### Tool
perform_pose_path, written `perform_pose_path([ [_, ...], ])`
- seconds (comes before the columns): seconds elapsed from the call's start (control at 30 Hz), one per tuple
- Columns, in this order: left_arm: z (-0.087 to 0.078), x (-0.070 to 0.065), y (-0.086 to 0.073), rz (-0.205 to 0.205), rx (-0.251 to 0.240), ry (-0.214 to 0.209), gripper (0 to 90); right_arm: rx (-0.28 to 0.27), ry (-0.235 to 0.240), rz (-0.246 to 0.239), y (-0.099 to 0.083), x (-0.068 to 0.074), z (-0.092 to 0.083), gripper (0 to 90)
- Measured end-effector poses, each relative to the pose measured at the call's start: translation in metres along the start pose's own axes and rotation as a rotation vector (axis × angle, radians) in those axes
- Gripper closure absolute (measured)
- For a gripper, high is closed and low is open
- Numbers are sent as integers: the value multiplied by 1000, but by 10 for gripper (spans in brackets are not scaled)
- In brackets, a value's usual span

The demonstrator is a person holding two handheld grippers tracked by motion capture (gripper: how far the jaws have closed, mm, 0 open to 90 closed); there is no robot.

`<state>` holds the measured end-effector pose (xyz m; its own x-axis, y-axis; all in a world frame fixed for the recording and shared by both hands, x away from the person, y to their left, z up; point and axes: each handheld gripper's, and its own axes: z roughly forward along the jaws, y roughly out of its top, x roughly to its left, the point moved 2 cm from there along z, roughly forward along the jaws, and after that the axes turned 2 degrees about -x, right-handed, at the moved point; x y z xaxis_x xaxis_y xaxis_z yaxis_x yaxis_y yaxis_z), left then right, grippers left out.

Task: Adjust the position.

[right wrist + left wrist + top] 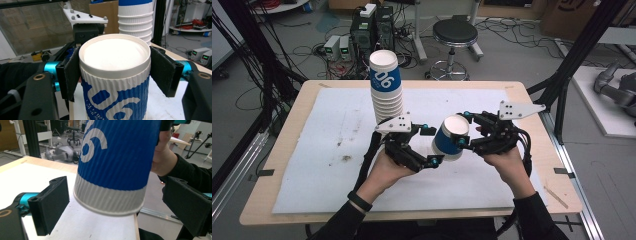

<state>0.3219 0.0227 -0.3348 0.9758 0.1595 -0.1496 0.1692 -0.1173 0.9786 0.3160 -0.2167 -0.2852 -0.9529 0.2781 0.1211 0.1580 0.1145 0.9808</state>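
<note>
Blue ribbed paper cup (115,85) sat clamped base-up in the right gripper (468,131), its rim between the left gripper's (424,145) wide-open jaws. A hard squeeze could crush it; a swing could topple the cup stack (386,85) behind.

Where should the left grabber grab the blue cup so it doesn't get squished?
Probably around the ribbed blue wall of the cup, a bit above the white end band, with one pad coming in from each side. The cup hangs tilted in the right gripper, which pinches its other end, and this end pokes free between the left gripper's open jaws. Squeeze gently: paper walls dent.
</note>
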Motion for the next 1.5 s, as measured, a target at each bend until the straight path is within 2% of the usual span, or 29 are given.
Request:
perform_pose_path([
  [0.5, 14, 2, -4, -9, 17, -25, 70, -3, 32, 9, 0, 4, 5, 297],
  [0.63, 14, 2, -4, -6, 18, -21, 71, -2, 31, 9, 0, 4, 6, 297],
  [0.8, 14, 2, -4, 4, 23, -30, 143, -5, 34, 10, 0, 5, 5, 298],
  [1.37, 12, 2, -4, 22, 39, -21, 160, 3, 32, 3, 0, 5, 6, 296],
  [1.5, 11, 1, -3, 33, 42, -18, 161, 10, 43, 3, 1, 5, 6, 255],
])
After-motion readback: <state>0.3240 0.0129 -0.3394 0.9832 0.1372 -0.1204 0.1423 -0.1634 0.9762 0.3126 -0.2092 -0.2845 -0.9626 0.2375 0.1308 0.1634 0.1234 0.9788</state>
